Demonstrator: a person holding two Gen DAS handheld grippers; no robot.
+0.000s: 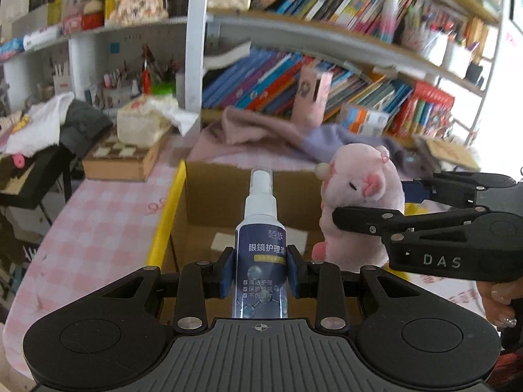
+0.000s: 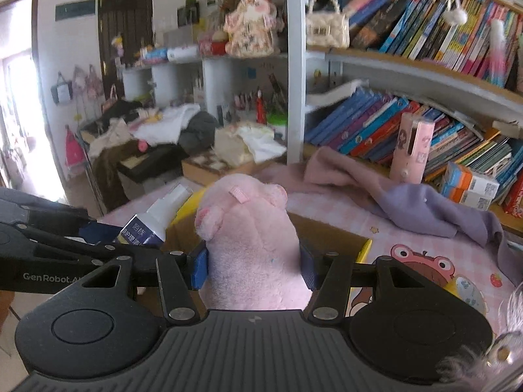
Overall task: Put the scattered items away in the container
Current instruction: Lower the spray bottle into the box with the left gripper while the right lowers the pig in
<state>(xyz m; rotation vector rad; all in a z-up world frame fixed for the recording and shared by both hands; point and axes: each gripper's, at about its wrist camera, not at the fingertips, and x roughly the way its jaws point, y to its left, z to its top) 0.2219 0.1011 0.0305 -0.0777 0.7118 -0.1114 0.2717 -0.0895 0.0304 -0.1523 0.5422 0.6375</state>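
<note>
Backgrounds were blurred, shelf contents hard to read; cardboard box (image 1: 202, 202) base was mostly hidden behind both held items, only a pale patch on its floor was visible; left gripper (image 1: 260, 271) was clamped on an upright lens-cleaner spray bottle (image 1: 260, 245) over the box; right gripper (image 2: 255, 266) was squeezing a pink plush pig (image 2: 251, 245), also above the box, just right of the bottle; pig's lower body was cut off by the gripper body.

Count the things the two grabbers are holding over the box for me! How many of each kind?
Spray bottle, in the left gripper: 1
Pink plush toy, in the right gripper: 1
Total: 2, both above the cardboard box.
</note>
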